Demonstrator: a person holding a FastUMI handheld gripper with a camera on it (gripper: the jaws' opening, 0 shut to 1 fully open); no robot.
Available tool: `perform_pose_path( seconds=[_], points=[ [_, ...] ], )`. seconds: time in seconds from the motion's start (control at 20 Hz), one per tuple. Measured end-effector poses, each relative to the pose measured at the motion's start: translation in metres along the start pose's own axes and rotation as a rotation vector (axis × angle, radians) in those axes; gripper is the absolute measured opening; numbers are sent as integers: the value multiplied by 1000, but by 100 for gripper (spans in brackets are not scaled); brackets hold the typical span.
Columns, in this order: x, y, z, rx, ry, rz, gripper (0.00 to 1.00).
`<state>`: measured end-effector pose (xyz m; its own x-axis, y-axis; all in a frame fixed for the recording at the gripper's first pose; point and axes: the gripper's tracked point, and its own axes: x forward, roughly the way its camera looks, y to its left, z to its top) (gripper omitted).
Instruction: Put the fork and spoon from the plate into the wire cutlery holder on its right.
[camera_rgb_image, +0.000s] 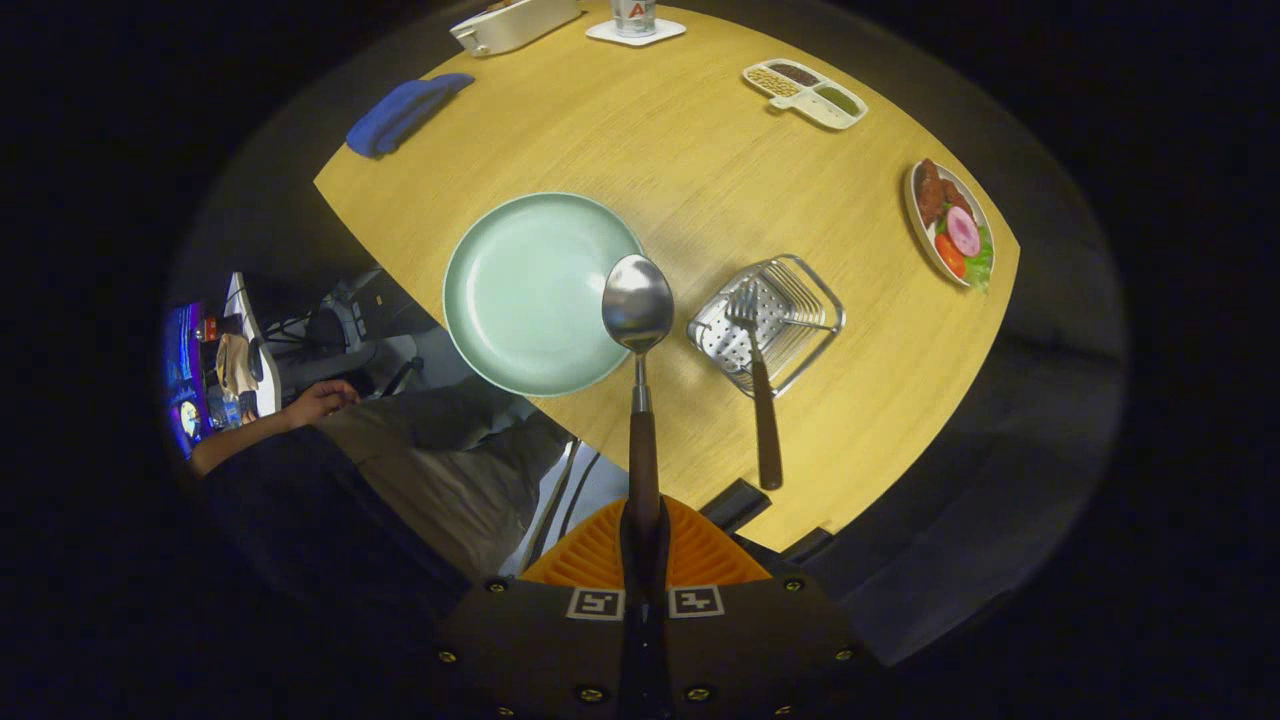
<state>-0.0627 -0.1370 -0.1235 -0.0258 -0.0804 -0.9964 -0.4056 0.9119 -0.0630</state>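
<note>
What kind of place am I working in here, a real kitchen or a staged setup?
Most likely a staged dining setup in a recording booth: a wooden table laid with a plate of food, while the gripper, shut on the spoon, works beside a seated person.

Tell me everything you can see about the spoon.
The spoon has a shiny metal bowl and a thin metal neck joined to a brown handle that looks like wood. The gripper is shut on the handle's end, both fingers pressing it. The spoon points straight ahead, held in the air above the table. Its bowl shows over the right rim of the green plate, left of the wire holder.
</note>
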Motion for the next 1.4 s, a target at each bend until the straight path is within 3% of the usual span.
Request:
perform_pose_path(
  seconds=[0.45, 1.2, 1.4],
  points=[
    [-10, -55, -17, 71, 117, -8, 2],
    [27, -82, 32, 17, 323, 15, 2],
    [35, -92, 40, 24, 334, -4, 7]
  ],
)
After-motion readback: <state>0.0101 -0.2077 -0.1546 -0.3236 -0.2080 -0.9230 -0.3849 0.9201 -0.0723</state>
